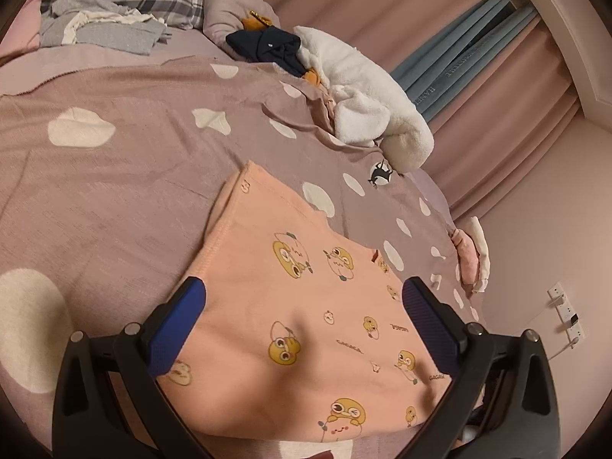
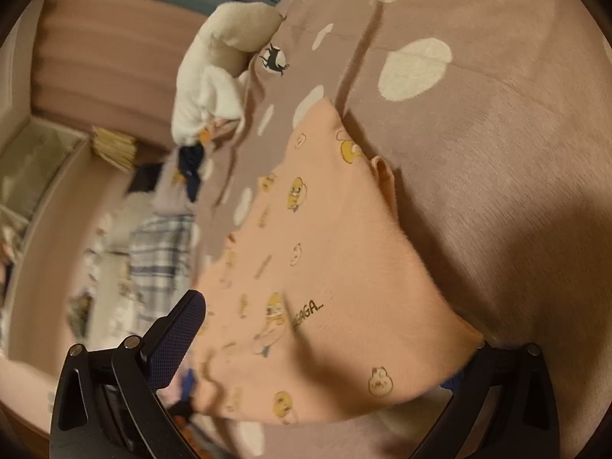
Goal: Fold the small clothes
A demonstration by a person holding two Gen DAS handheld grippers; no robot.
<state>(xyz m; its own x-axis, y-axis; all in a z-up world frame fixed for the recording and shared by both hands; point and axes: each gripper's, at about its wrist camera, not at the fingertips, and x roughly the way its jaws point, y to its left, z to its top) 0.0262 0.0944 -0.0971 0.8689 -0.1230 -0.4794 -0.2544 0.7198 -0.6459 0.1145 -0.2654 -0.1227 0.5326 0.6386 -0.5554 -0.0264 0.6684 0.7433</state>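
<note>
Nearby, a fluffy white garment (image 1: 367, 95) lies beyond the soft peach shirt (image 1: 290, 321) on the spotted bedspread (image 1: 114, 176); left gripper (image 1: 302, 306) and right gripper (image 2: 325, 329) both gape wide, holding nothing.

Left hand-held gripper (image 1: 302, 298), black linkage arms, silver pivot screws, textured blue pads (image 1: 179, 329)

Left of the pink garment (image 1: 290, 306) the spotted bedspread (image 1: 114, 176) lies bare and wide, easy passage. To its right and beyond, a white plush heap (image 1: 367, 91) and dark clothes (image 1: 267, 46) crowd the bed's edge by the curtains (image 1: 459, 46)
</note>
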